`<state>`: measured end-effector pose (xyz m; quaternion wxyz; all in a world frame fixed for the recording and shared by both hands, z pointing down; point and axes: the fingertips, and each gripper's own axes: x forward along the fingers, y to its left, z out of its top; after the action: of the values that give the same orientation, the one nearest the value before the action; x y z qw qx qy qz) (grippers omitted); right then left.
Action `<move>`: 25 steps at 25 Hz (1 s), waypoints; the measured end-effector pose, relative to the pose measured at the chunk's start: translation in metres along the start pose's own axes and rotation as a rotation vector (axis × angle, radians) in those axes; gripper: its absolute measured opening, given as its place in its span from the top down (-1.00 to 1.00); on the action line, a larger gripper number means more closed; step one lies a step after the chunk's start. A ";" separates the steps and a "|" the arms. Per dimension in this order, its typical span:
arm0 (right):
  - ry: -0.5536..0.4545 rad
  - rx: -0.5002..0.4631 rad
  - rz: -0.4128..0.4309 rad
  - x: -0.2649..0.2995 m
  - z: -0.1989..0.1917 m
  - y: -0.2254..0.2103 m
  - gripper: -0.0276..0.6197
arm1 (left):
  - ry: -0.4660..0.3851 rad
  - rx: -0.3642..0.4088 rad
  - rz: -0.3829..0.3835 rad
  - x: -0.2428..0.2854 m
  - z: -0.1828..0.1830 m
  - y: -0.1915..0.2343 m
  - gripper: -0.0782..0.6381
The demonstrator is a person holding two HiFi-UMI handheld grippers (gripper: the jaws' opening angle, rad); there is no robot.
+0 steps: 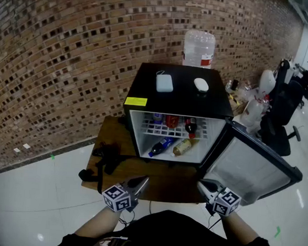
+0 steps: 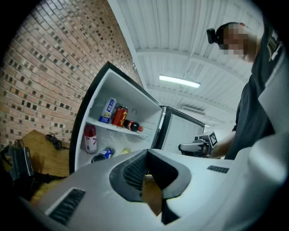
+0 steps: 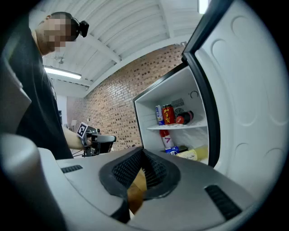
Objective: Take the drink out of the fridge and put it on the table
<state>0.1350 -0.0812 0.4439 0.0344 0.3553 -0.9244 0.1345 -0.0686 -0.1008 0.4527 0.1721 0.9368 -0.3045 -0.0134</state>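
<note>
A black mini fridge [image 1: 140, 100] stands open on a wooden table [image 1: 171, 181], its door [image 1: 256, 169] swung out to the right. A red can [image 1: 171, 120] [image 2: 119, 116] [image 3: 168, 114], a blue-white can [image 2: 108, 110] and a lying cola bottle [image 1: 190, 126] [image 2: 133, 126] sit on the upper shelf. Below lie a blue bottle [image 1: 160, 145] and a yellow bottle [image 1: 184, 146] [image 3: 196, 153]; a red-capped bottle [image 2: 90, 137] stands beside them. My left gripper [image 1: 139, 183] [image 2: 146, 153] and right gripper [image 1: 206, 186] [image 3: 143, 152] hover shut and empty over the table's front edge.
Black straps and a device [image 1: 104, 161] lie on the table's left part. A pale blue box [image 1: 164, 83] and a white object [image 1: 201, 85] rest on the fridge top. A water jug [image 1: 198, 48] stands behind by the brick wall. An office chair [image 1: 281, 113] is at the right.
</note>
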 end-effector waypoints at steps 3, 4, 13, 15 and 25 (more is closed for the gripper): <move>0.004 0.001 -0.007 -0.002 0.000 -0.001 0.87 | 0.013 -0.019 0.042 -0.004 -0.007 0.005 0.76; 0.003 0.000 -0.007 -0.002 0.000 -0.002 0.87 | 0.014 -0.023 0.056 -0.005 -0.008 0.007 0.76; 0.004 -0.016 -0.021 0.001 0.006 -0.006 0.87 | -0.018 0.032 0.073 0.025 0.026 0.024 0.76; -0.004 -0.028 -0.021 0.008 0.016 -0.008 0.87 | -0.023 0.048 0.064 0.037 0.037 0.026 0.67; -0.047 -0.078 -0.087 0.054 0.058 -0.041 0.87 | -0.121 0.060 0.110 0.106 0.101 0.062 0.22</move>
<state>0.1240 -0.1609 0.4055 0.0323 0.3964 -0.9133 0.0883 -0.0303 -0.2402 0.3862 0.1256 0.9209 -0.3653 -0.0512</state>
